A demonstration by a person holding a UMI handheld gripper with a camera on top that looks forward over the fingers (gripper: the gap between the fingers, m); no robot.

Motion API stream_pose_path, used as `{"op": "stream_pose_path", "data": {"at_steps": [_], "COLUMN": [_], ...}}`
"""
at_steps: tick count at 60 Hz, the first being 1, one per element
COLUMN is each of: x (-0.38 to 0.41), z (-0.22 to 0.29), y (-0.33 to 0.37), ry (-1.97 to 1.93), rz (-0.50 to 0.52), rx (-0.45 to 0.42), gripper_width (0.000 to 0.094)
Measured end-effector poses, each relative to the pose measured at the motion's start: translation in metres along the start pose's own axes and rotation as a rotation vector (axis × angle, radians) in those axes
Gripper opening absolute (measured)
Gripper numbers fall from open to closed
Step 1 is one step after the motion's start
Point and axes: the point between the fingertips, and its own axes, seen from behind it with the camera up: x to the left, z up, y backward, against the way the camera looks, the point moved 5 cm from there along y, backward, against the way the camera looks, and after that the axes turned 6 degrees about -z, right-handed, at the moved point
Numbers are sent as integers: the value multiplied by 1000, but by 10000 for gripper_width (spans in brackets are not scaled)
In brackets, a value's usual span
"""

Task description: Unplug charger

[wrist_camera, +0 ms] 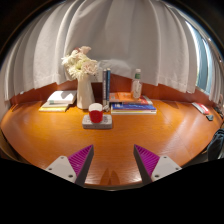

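The gripper [112,163] hangs above the near part of a round wooden table [60,130], its two fingers spread wide apart with nothing between them; the magenta pads [79,160] on their inner faces are both bare. Beyond the fingers, toward the middle of the table, stands a small red cup [96,116] on a pale saucer [97,124]. Farther back and a little to the left of it is a white vase [85,92] holding pale flowers [80,63]. To the left of the vase lies a stack of books [58,99], flat on the table near its far left rim. To the right of the vase stand a dark upright bottle [106,86] and, farther right, a lighter bottle [137,83], and in front of those lies another stack of books [132,104] with an orange cover on top. Light curtains [120,35] hang behind the table. At the far right edge of the table a small flat whitish object with a red mark [201,108] lies near the rim, well away from the fingers and off to their right; it is too small to tell what it is, and no charger or cable can be made out with certainty anywhere ahead of the fingers.
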Motion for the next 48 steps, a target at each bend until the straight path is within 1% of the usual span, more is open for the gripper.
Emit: {"op": "stream_pose_path", "data": {"at_steps": [6, 13, 20, 26, 28, 31, 33, 34, 35, 39, 42, 48], "x": [39, 71, 90, 95, 93, 91, 93, 94, 97, 96, 97, 96], "z": [8, 23, 43, 65, 70, 78, 83, 83, 81, 82, 82, 83], "y": [-45, -94, -143, -180, -188, -200, -207, -208, -211, -211, -211, -212], "ry": [20, 46, 39, 43, 52, 55, 50, 44, 36, -8, -8, 4], "rz": [48, 80, 77, 54, 42, 21, 20, 26, 39, 40, 39, 33], "rx": [13, 19, 14, -32, -43, -63, -75, -72, -62, -28, -16, 23], "gripper_width": [814, 821, 818, 798, 767, 683, 602, 539, 495, 475, 437, 395]}}
